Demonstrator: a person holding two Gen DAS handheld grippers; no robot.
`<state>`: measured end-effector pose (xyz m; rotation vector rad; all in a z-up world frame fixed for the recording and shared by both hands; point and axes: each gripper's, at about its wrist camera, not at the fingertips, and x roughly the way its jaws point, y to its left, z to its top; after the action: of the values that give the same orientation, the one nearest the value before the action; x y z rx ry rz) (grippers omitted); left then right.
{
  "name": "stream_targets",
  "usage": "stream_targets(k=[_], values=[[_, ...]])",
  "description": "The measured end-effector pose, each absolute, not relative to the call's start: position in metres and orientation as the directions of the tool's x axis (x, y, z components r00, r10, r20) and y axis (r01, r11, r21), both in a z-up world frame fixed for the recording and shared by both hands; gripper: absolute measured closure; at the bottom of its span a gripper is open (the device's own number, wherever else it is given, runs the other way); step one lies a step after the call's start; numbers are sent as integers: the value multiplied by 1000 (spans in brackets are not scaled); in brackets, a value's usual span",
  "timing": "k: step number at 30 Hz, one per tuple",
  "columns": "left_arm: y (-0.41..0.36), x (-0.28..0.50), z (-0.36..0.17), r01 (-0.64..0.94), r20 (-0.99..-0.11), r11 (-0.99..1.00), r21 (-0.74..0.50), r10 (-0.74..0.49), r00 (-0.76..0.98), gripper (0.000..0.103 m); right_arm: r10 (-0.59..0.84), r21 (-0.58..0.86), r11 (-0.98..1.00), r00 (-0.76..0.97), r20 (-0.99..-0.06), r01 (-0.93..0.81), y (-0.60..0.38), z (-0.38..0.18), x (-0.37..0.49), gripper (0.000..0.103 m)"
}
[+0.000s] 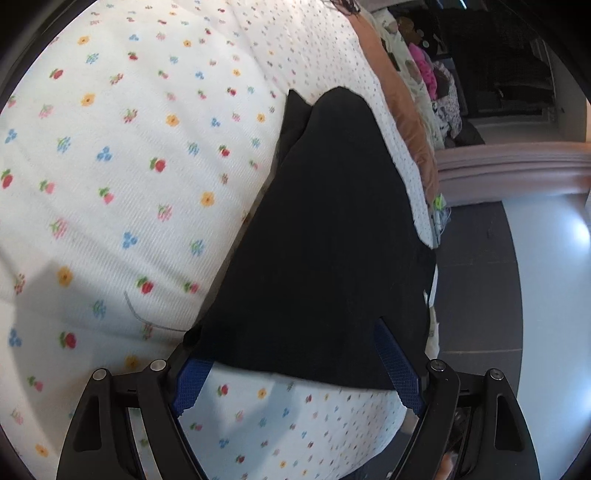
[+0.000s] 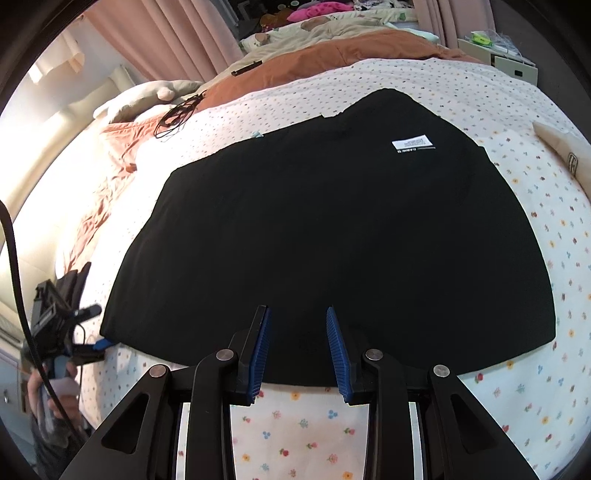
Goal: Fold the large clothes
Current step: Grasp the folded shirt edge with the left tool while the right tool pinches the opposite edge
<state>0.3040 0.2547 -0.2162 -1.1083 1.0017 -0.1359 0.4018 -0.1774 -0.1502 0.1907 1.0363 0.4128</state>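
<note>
A large black fabric garment (image 2: 332, 229) lies spread flat on a white bed cover printed with small coloured flowers (image 2: 535, 258); the cover lies over a bed. A white printed label (image 2: 412, 143) shows on the garment's far right part. The near hem runs just ahead of the right gripper.

Right gripper (image 2: 297, 343): the blue ribbed fingers (image 2: 260, 350) stand apart at a moderate gap, tips over the garment's near edge. Nothing is held between them; black cloth shows in the gap. Whether the tips touch the cloth cannot be told.

Left gripper (image 1: 291, 354): the fingers (image 1: 397, 363) stand wide, one on each side of a corner of the garment. The left finger's tip is covered by the cloth; the right finger lies on top of it. The jaws are not closed on it. In the right wrist view this gripper (image 2: 98, 345) sits at the garment's near left corner.

Beyond the garment lies a rust-orange quilt (image 2: 332, 55), with a beige blanket (image 2: 325, 31) behind it and pink clothing (image 2: 321, 9) further back. A black cord (image 2: 177, 114) lies coiled on the bed at the far left. Pink curtains (image 2: 166, 33) hang behind. A dark tiled floor (image 1: 476, 288) runs beside the bed
</note>
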Motion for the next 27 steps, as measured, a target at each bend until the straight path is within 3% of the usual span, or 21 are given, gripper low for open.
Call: stream_targets(k=[7, 11, 13, 18, 27], values=[[249, 305, -195, -281, -565, 532, -799, -505, 652, 19, 432, 363, 902, 430, -793, -235, -183, -153, 400, 72], [250, 320, -198, -278, -590, 569, -774, -487, 644, 19, 452, 377, 891, 420, -787, -253, -173, -152, 401, 72], [250, 329, -204, -299, -611, 577, -760, -477, 631, 24, 462, 375, 885, 415, -784, -276, -163, -149, 401, 72], [248, 339, -207, -322, -672, 641, -697, -426, 605, 50, 464, 353, 878, 398, -791, -323, -139, -150, 404, 72], [245, 329, -207, -308, -698, 681, -664, -417, 582, 66, 413, 313, 900, 366, -834, -302, -112, -176, 442, 72]])
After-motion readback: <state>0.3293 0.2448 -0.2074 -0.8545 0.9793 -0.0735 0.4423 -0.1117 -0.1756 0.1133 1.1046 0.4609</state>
